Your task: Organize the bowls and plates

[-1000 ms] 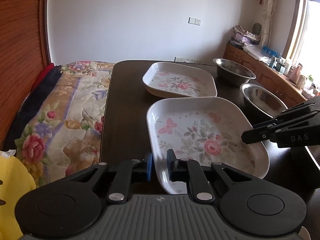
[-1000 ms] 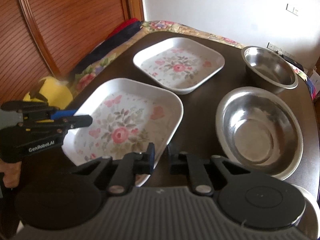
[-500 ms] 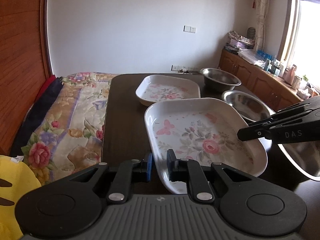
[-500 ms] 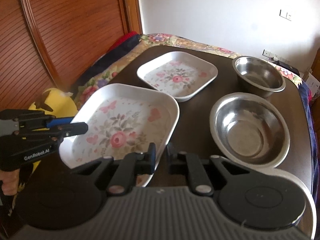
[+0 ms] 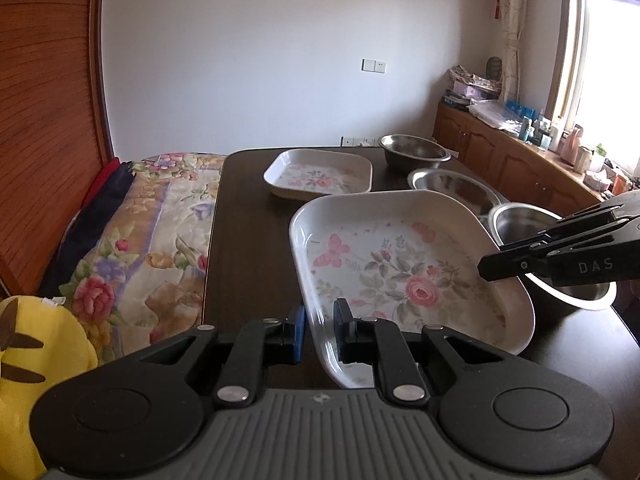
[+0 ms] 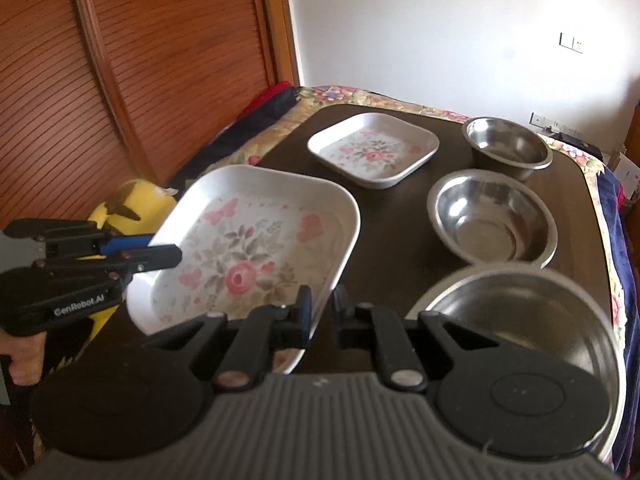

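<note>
Now the large white square plate with pink roses [image 5: 404, 276] hangs above the dark wooden table [image 5: 248, 240]; the left gripper [image 5: 320, 332] pinches its left rim, the right gripper [image 6: 320, 312] pinches the opposite rim; it looks stiff, light, glossy and slippery, so both rims are the safe hold.

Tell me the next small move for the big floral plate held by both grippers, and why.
Probably carry the large white floral square plate forward and lower it onto the smaller white floral square plate on the dark wooden table. The left gripper and right gripper each clamp a rim, the plate looks lifted, and the smaller one lies empty just ahead.
</note>
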`<state>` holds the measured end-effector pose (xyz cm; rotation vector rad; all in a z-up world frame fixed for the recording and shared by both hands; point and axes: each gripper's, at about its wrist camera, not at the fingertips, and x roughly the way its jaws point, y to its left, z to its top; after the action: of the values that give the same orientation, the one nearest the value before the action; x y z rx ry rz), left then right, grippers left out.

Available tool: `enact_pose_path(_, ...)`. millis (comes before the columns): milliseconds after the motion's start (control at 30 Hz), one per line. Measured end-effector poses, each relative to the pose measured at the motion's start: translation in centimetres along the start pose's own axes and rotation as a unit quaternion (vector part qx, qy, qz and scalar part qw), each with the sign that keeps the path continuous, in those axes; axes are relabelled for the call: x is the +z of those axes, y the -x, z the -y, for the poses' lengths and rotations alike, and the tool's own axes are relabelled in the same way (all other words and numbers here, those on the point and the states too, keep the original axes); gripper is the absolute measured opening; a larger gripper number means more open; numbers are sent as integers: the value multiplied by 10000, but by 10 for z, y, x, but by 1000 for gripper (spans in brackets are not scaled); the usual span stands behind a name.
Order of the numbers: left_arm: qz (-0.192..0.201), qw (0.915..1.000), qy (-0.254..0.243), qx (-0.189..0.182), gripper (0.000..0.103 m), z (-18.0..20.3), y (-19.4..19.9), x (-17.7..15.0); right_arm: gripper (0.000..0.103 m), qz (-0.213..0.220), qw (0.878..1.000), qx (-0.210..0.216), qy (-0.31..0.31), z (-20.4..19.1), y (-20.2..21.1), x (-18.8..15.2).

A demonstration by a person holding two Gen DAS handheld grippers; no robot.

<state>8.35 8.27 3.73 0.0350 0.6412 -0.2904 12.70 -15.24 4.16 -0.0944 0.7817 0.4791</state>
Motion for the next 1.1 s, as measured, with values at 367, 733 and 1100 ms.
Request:
enact_pose_path(367, 97, 9998, 122, -128, 45, 3, 32, -24, 13, 59, 9995, 278, 108, -13, 27, -29)
enact_pose_path(733, 136, 9993, 266, -215, 45, 9, 56, -54, 13, 108, 9979, 623, 151, -20, 43, -60)
enact_pose_path(1100, 157, 9992, 43, -356, 45, 26, 75, -68, 13, 39, 9970, 765, 114, -12, 50, -77)
